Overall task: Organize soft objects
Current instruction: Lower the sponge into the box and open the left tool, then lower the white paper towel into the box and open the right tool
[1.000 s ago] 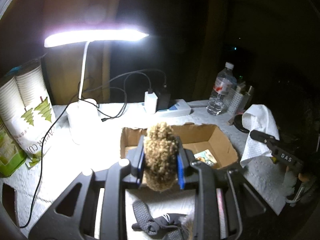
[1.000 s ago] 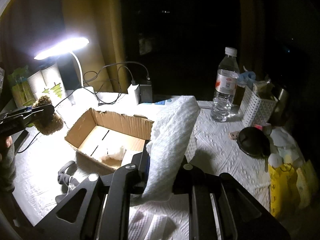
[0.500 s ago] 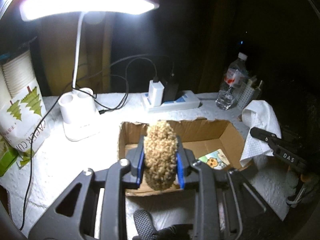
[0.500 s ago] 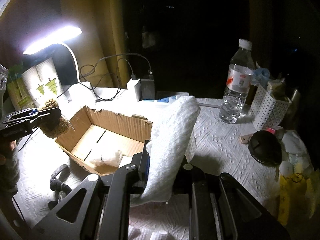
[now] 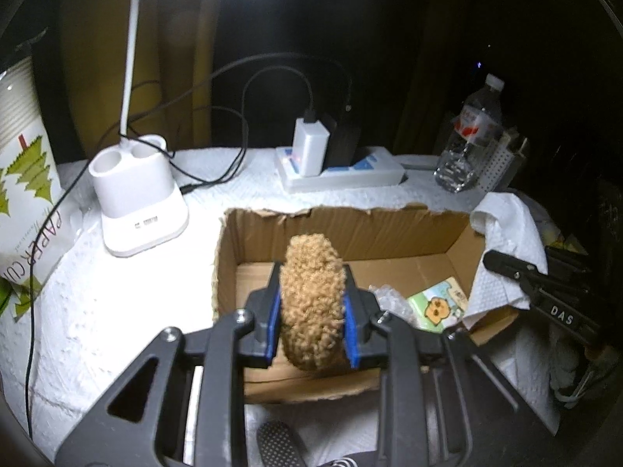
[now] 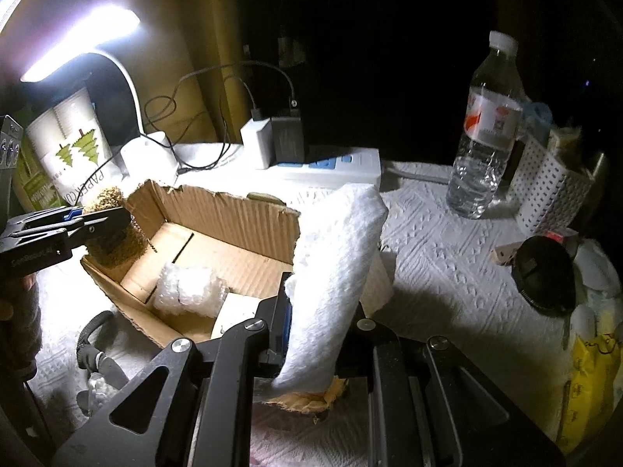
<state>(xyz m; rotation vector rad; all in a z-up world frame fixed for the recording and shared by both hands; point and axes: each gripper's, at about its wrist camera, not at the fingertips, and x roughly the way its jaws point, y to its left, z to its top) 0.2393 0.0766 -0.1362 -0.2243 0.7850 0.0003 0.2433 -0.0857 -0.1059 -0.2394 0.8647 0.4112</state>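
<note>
My left gripper (image 5: 312,295) is shut on a tan curly plush toy (image 5: 312,303) and holds it over the near left part of the open cardboard box (image 5: 350,225). In the right wrist view the same plush toy (image 6: 113,241) hangs at the box's left wall (image 6: 218,210). My right gripper (image 6: 321,311) is shut on a folded white towel (image 6: 335,272) at the box's right edge; the towel also shows in the left wrist view (image 5: 506,249). Bubble wrap (image 6: 189,290) and a cartoon card (image 5: 438,303) lie in the box. A dark sock (image 5: 280,443) lies in front of the box.
A white lamp base (image 5: 136,198) with cables, a power strip (image 5: 342,171), a water bottle (image 6: 486,124), a white perforated basket (image 6: 553,186), a paper cup pack (image 5: 23,163) and a black round object (image 6: 545,272) stand around the box on the white-covered table (image 6: 447,233).
My left gripper has moved forward and down with the plush toy, from in front of the box to over it. My right gripper with the towel has moved closer to the box.
</note>
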